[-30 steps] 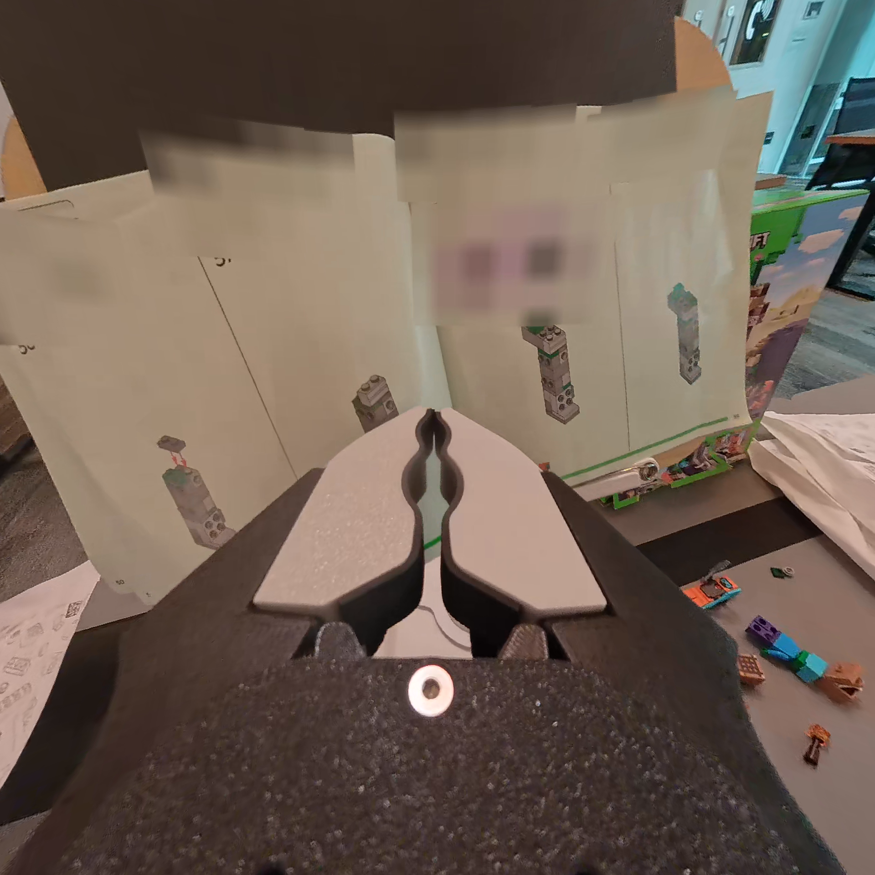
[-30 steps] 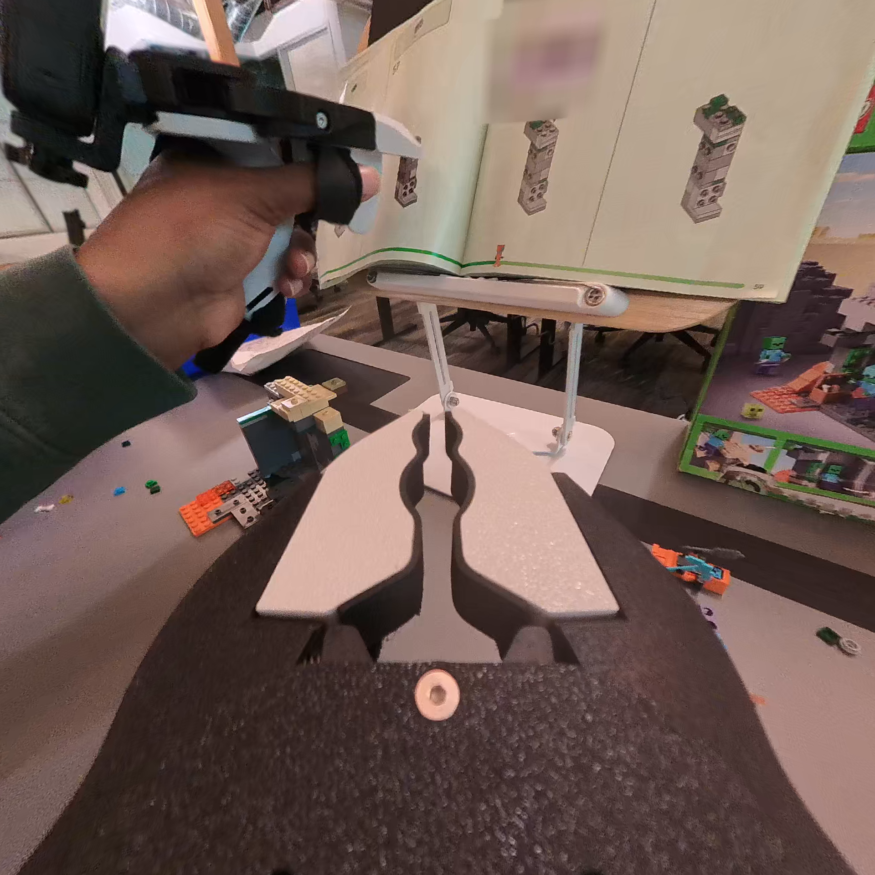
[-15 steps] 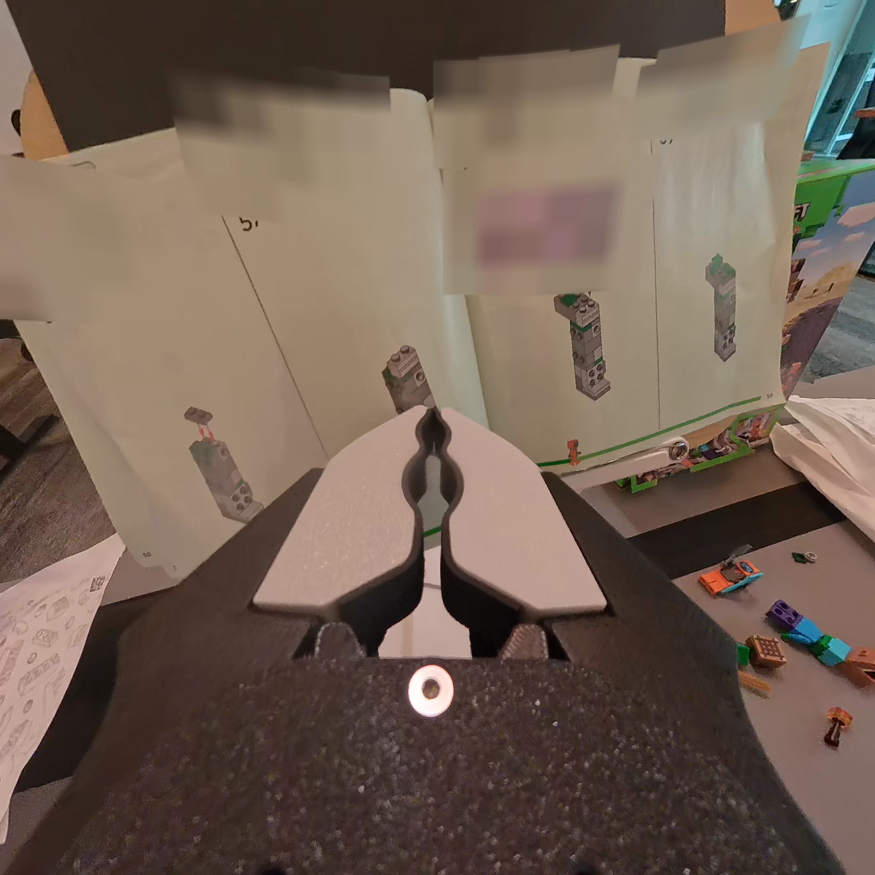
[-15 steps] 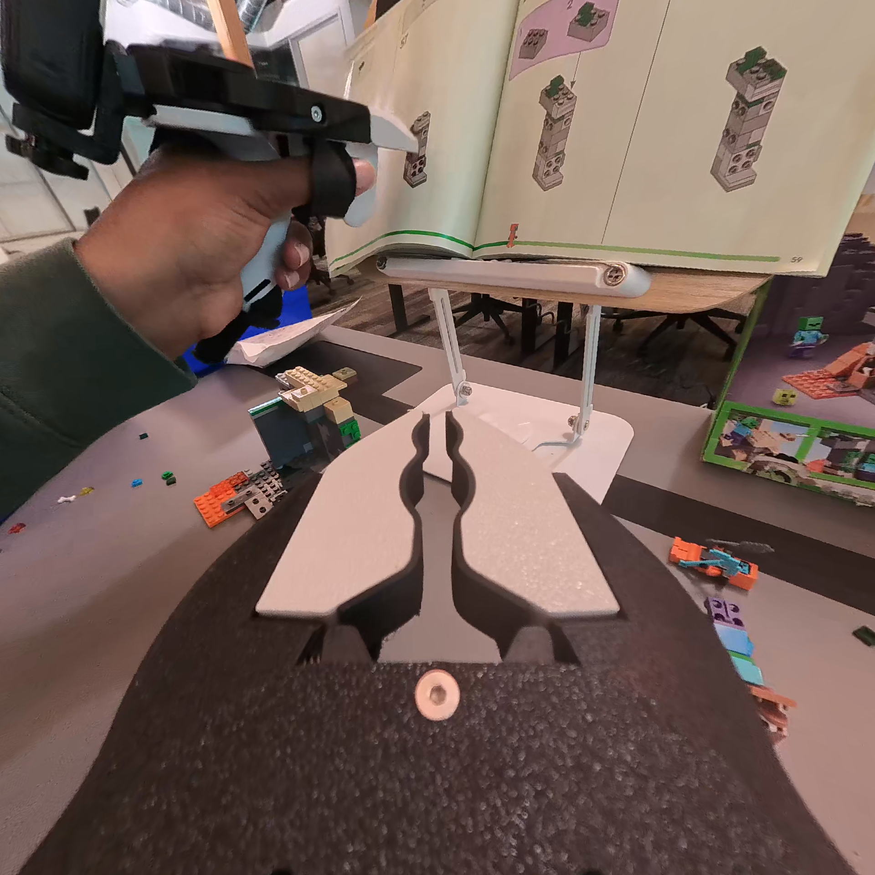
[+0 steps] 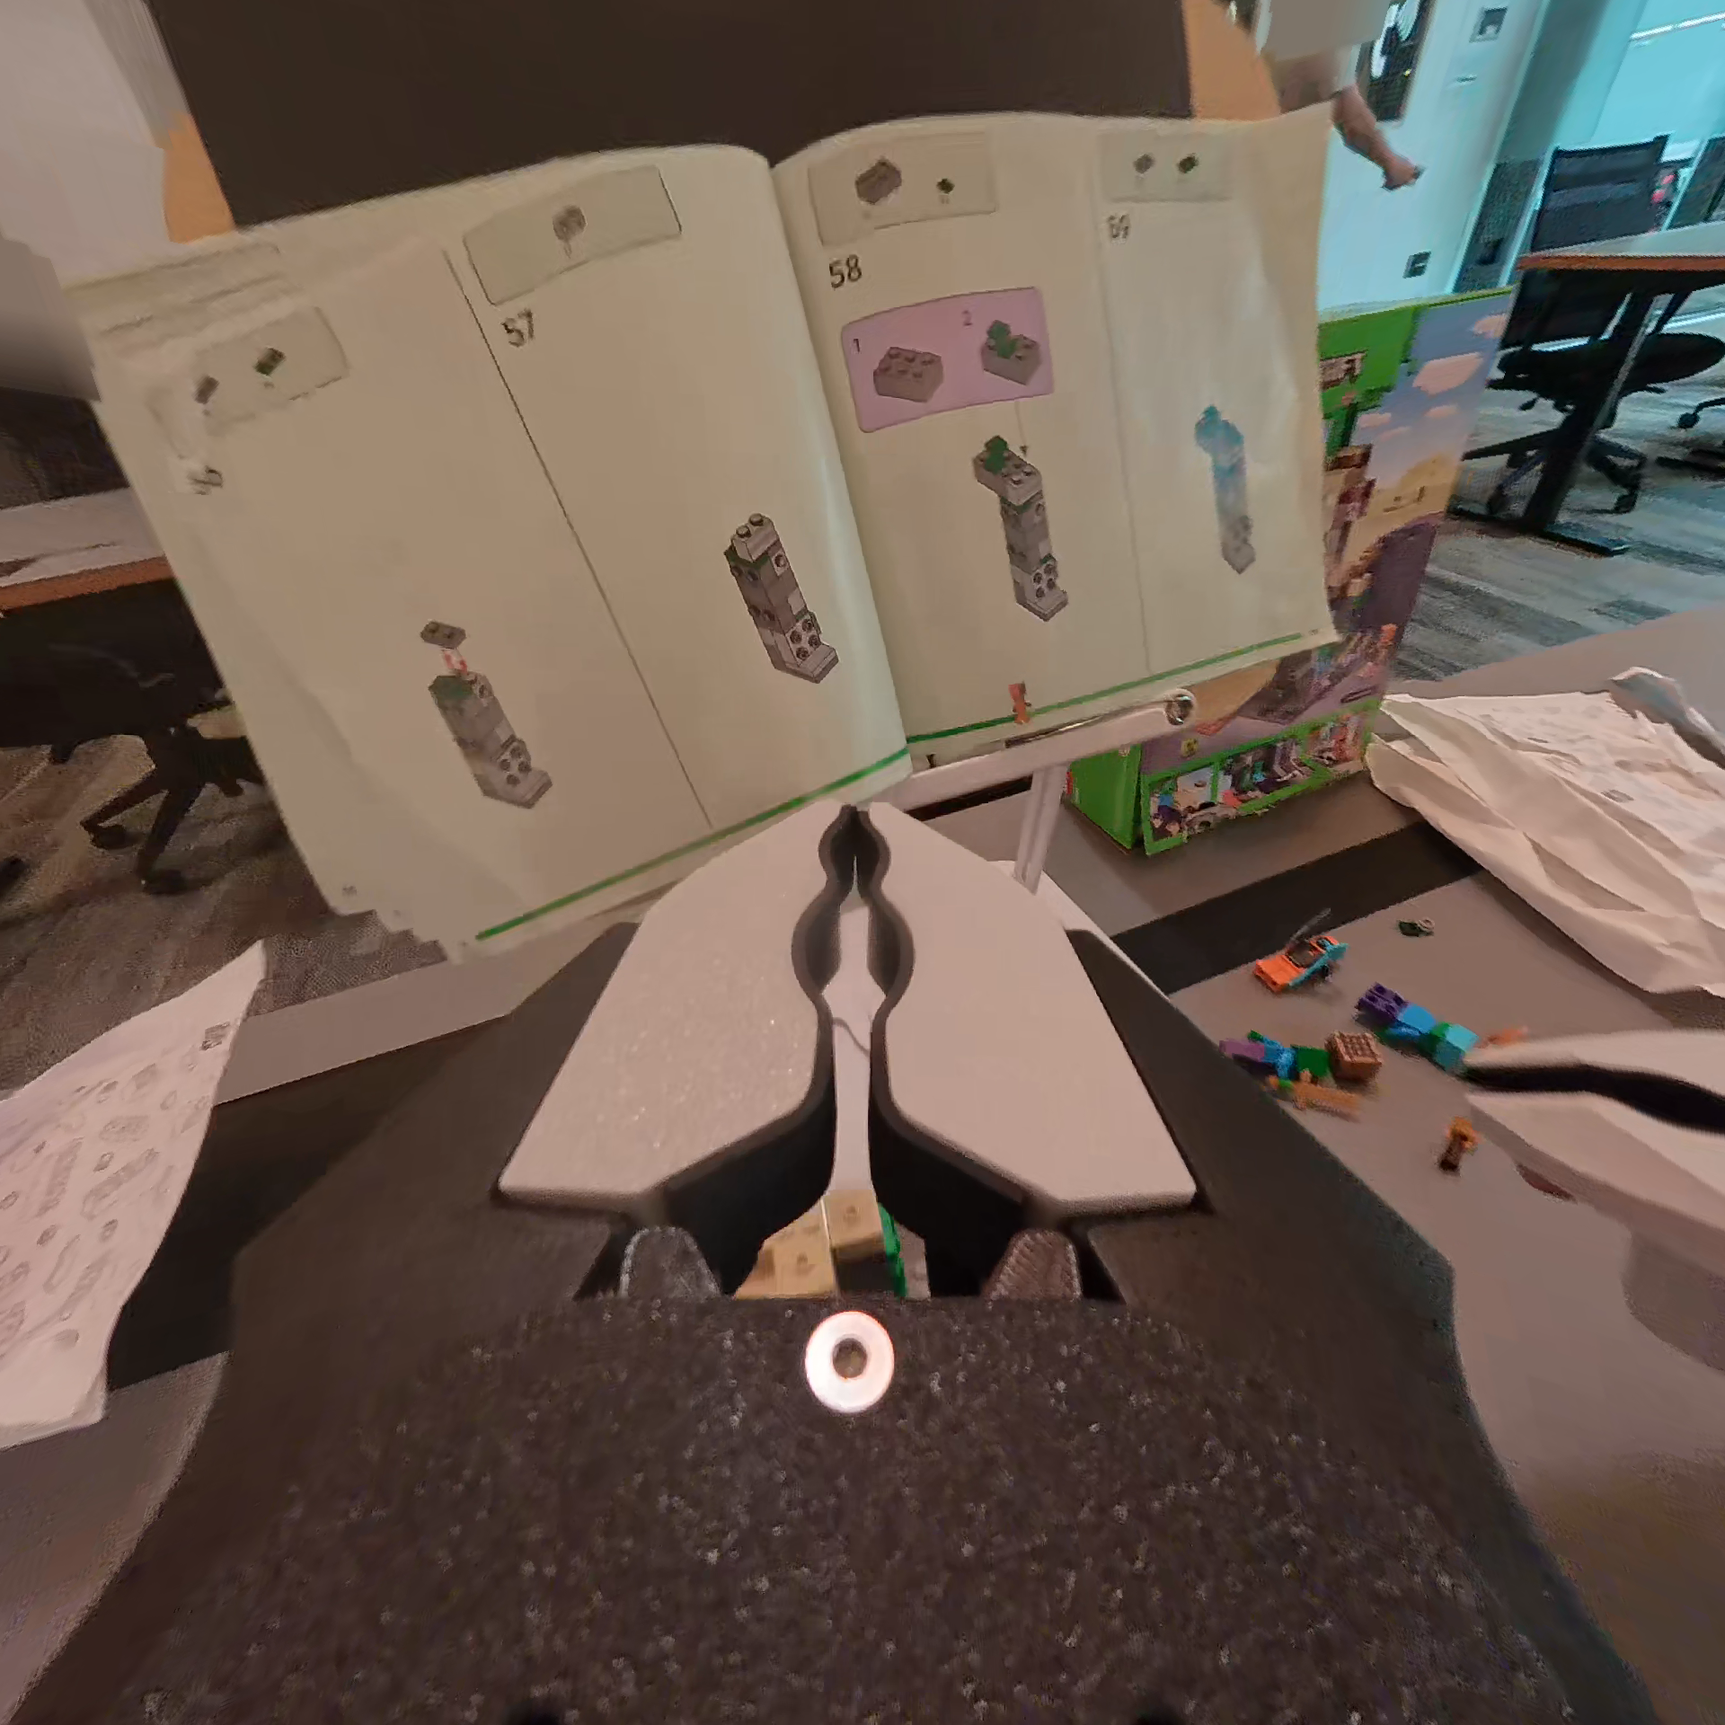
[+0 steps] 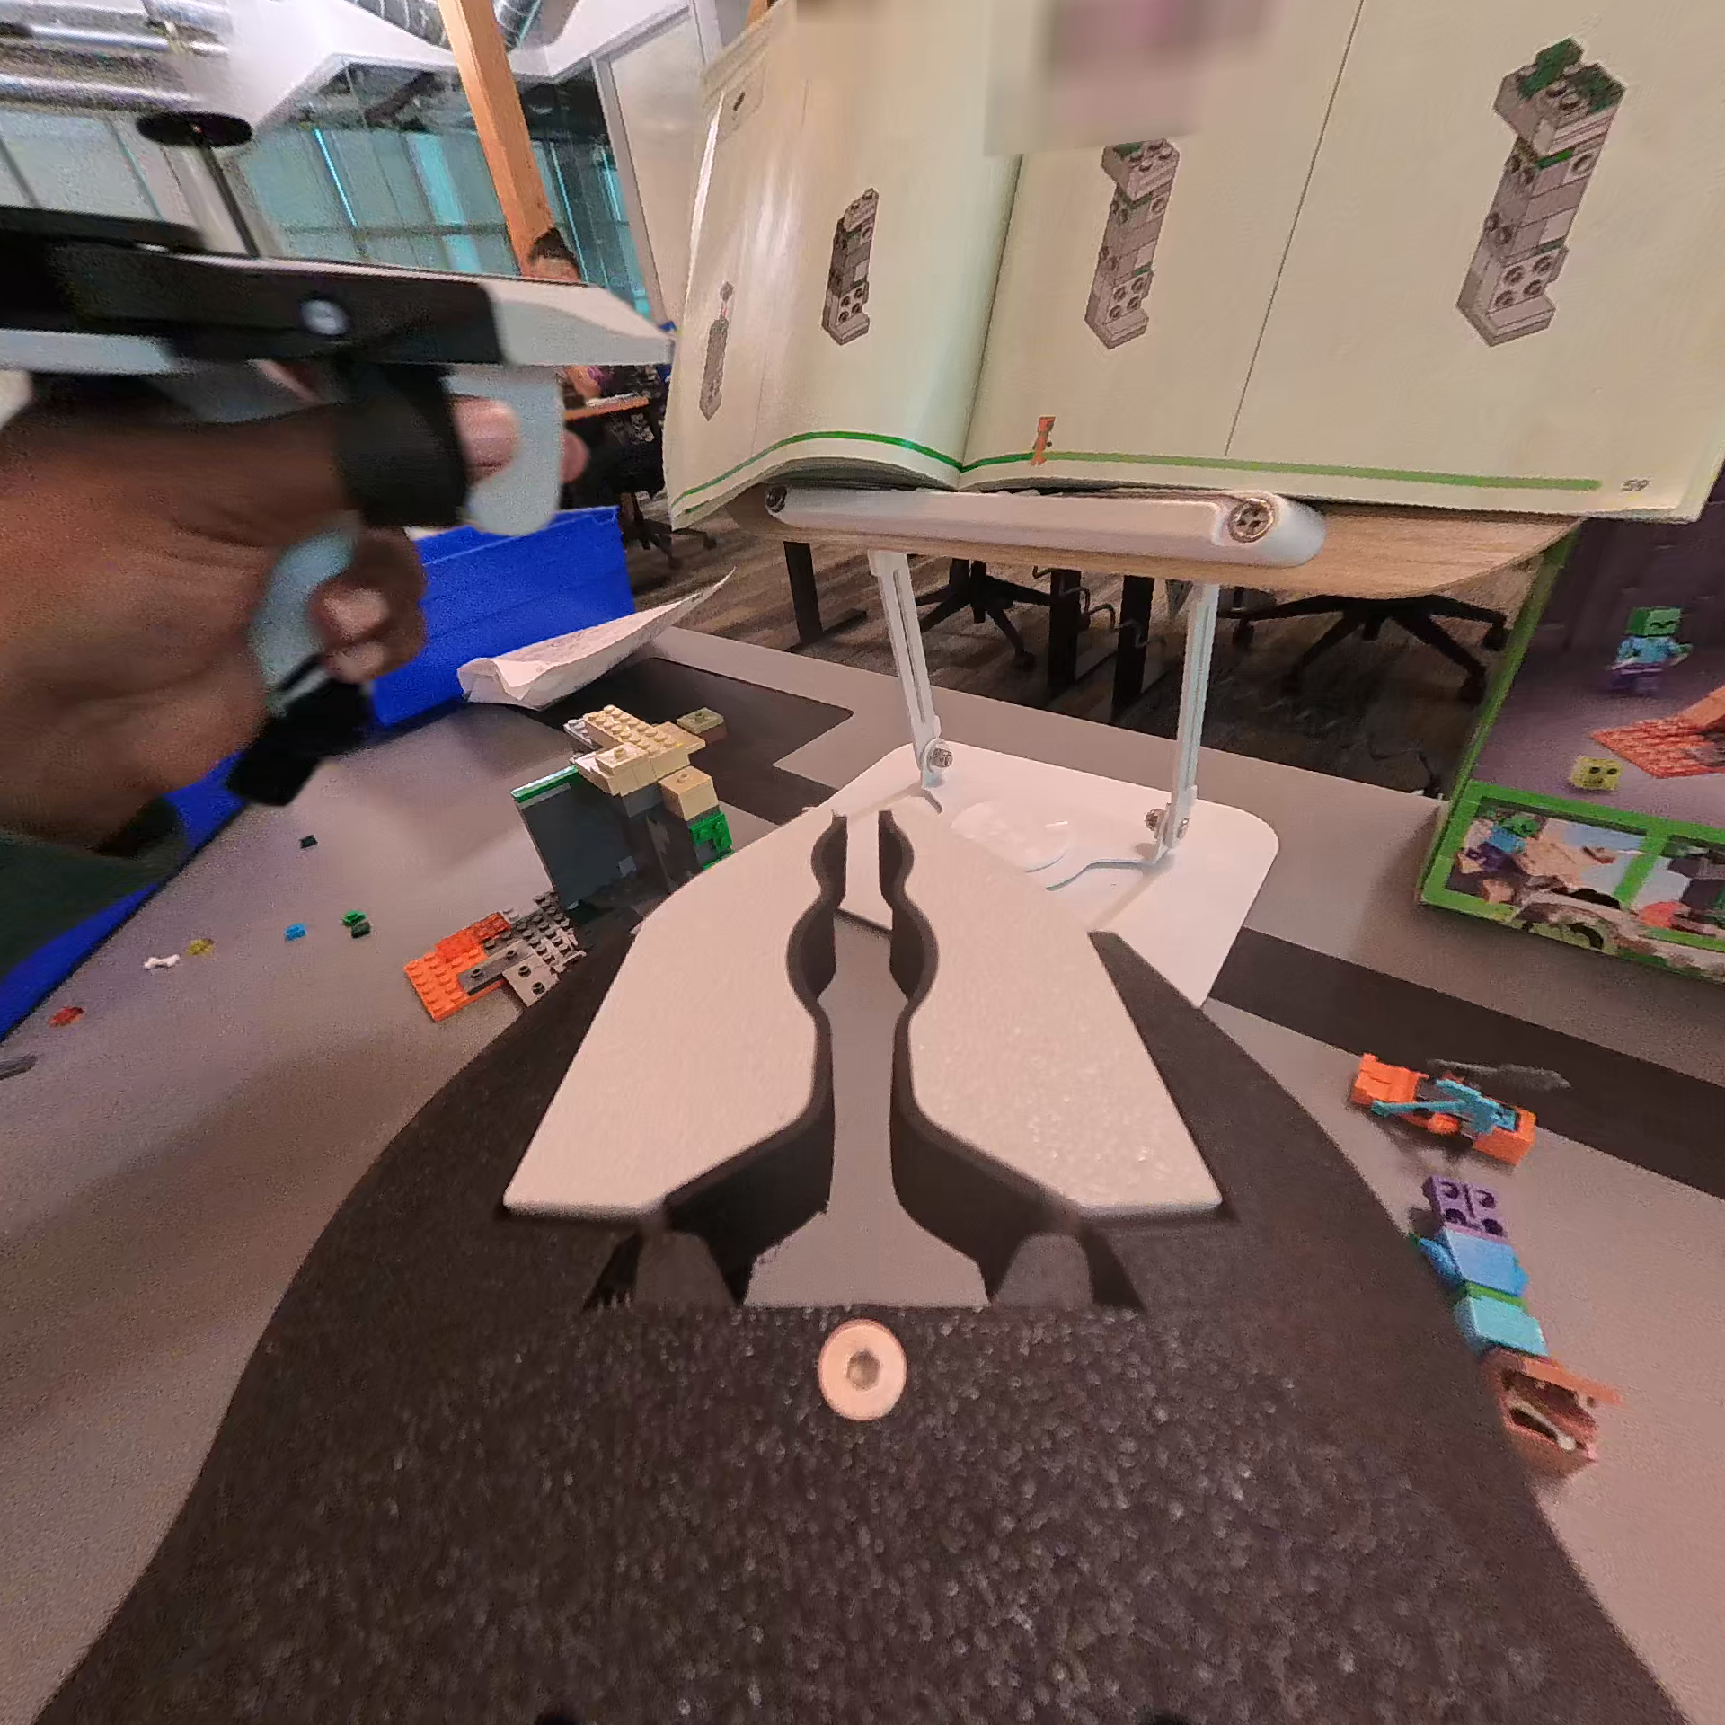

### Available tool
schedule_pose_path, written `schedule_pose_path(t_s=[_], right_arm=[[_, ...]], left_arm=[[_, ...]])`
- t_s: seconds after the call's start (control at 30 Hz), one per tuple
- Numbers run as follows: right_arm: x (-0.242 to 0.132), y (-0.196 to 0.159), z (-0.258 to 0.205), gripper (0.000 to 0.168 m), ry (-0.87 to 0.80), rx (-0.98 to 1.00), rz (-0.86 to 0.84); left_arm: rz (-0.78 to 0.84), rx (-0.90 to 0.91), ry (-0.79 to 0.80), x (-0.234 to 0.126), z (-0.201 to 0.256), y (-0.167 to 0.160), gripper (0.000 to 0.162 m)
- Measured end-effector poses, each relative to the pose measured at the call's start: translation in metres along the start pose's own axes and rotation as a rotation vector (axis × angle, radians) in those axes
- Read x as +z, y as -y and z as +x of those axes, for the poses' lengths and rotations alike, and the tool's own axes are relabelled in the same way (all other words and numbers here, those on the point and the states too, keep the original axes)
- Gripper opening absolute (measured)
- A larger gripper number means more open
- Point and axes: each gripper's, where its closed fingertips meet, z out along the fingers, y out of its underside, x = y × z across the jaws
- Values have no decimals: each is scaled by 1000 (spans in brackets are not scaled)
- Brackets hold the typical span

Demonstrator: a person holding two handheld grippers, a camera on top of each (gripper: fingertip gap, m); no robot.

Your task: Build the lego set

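My left gripper (image 5: 854, 821) is shut and empty, fingertips touching, held in the air in front of the open instruction booklet (image 5: 653, 523). Tan bricks (image 5: 840, 1232) of the partial build show below it through the gap. My right gripper (image 6: 863, 821) is all but shut, with a narrow slit and nothing in it, pointing at the stand's white base (image 6: 1167, 868). The dark grey and tan partial build (image 6: 616, 821) stands to its left, with an orange and grey plate piece (image 6: 485, 966) in front. The right gripper's fingers (image 5: 1587, 1092) show at the left view's right edge.
A small orange build (image 6: 1442, 1115), a purple-blue figure (image 6: 1479, 1279) and a brown piece (image 6: 1549, 1409) lie at right. The green box (image 6: 1605, 793) stands behind. White paper (image 5: 1568, 821) lies far right, a printed sheet (image 5: 93, 1167) left. A hand (image 6: 140, 607) holds the left gripper; a blue bin (image 6: 504, 616) sits behind. Across from one pair of fingers to the other is roughly 15 centimetres.
My left gripper has pulled back from the booklet, which now looks smaller. The right gripper has come into the left view's right edge. My right gripper has moved forward towards the stand.
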Motion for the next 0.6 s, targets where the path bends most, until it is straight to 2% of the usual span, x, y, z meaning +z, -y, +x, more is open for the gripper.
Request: schedule_pose_path(t_s=[0.17, 0.3, 0.47, 0.6], right_arm=[[1, -5, -4, 6, 12, 0, -11], [0, -5, -5, 6, 18, 12, -11], [-1, -6, -1, 6, 21, 37, -8], [-1, -9, 0, 6, 26, 51, -13]], left_arm=[[50, 23, -4, -70, -9, 9, 0], [68, 41, 38, -132, -38, 15, 0], [-2, 74, 129, -205, -109, 6, 0], [-165, 52, 222, -254, -183, -30, 0]])
